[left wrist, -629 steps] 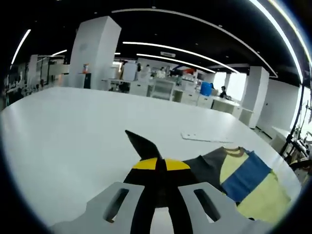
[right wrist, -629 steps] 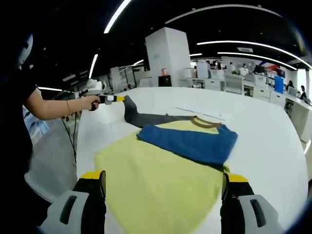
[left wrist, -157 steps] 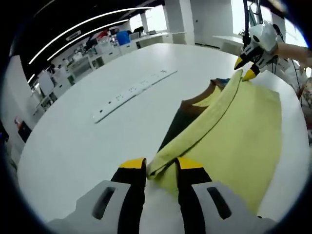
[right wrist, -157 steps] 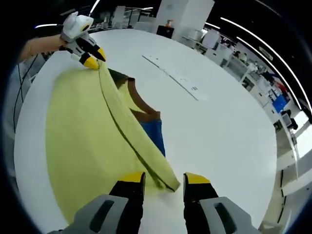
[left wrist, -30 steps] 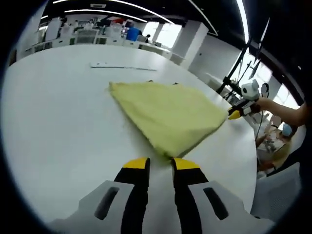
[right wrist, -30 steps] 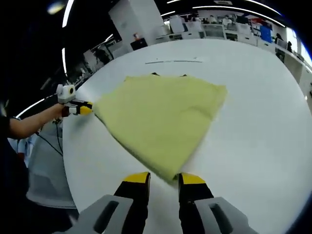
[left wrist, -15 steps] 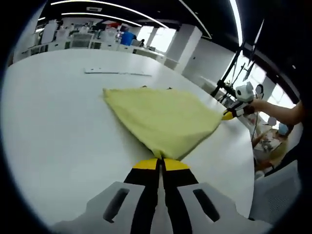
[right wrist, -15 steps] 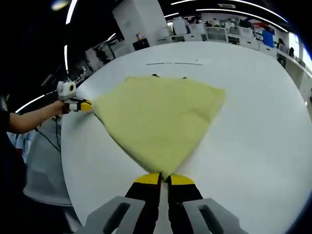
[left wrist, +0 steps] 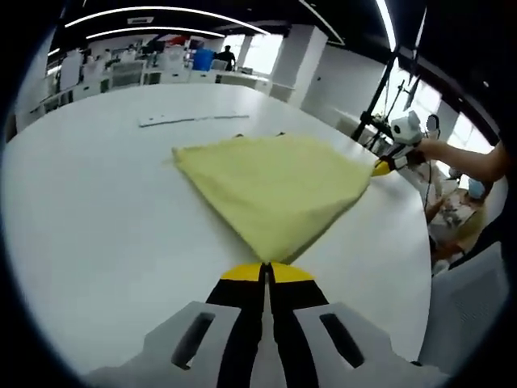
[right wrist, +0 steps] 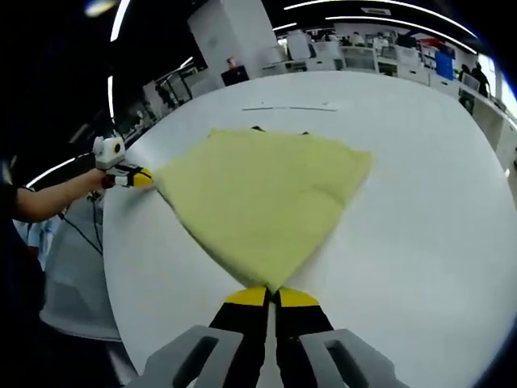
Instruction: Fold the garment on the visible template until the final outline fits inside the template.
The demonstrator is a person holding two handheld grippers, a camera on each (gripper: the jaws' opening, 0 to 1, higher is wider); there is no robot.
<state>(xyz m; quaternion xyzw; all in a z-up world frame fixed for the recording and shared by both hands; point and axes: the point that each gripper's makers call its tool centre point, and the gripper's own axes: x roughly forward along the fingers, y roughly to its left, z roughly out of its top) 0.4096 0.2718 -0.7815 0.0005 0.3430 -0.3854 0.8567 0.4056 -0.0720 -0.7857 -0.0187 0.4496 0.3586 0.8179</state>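
My left gripper (left wrist: 266, 271) is clamped on a corner of the folded yellow cloth garment (left wrist: 271, 186), which lies on the round white table (left wrist: 97, 210) toward 12 o'clock. My right gripper (right wrist: 271, 295) pinches another corner.

Both grippers' jaws, apart a second ago, now pinching garment (left wrist: 271, 194) corners

The folded yellow fabric garment (left wrist: 271, 190) hid its darker layers; markings on the thin white template strip (left wrist: 191, 120) were illegible.
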